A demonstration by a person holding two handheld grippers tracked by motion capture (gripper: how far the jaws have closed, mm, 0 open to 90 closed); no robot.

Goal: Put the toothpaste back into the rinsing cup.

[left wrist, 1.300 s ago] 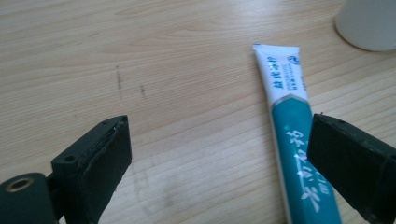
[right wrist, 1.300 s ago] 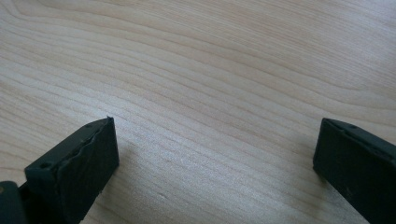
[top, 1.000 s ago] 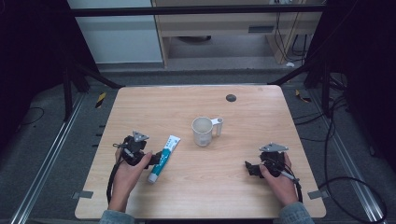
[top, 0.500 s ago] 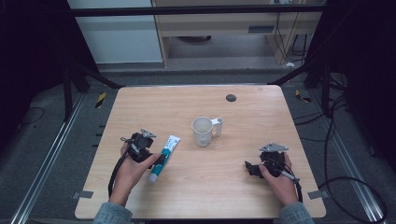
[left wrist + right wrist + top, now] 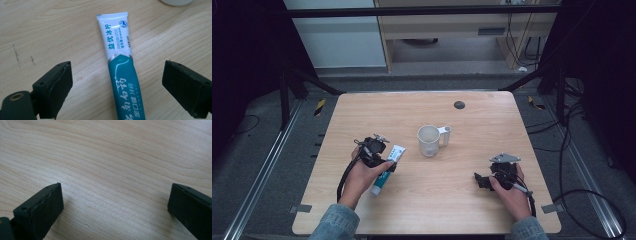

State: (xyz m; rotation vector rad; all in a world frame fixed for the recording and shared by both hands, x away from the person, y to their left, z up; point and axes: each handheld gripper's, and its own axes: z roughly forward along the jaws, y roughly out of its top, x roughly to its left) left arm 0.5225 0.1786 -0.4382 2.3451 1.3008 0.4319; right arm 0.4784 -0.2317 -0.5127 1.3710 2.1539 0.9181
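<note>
My left gripper (image 5: 384, 161) sits over the toothpaste tube (image 5: 385, 171) at the front left of the wooden table (image 5: 472, 210). In the left gripper view my jaws are spread wide, one on each side of the toothpaste tube (image 5: 121, 75), not touching it. The tube lies flat on the wood, white crimped end pointing away from me toward the mug, teal half running down between the jaws and out the bottom edge. Cap end pokes out below my left hand (image 5: 362, 175) in the high view.

My right gripper (image 5: 484, 181) rests low at the front right of the table, well apart from the tube, held in my right hand (image 5: 511, 192). Grey plate on top. In the right gripper view the jaws are spread wide with bare wood grain between them, nothing in them.

White mug (image 5: 429, 140) stands upright near the table's middle, handle toward the right, just beyond the tube's white end. Looks empty from above. Small dark round spot (image 5: 459, 105) on the far part of the table; can't tell what it is.
</note>
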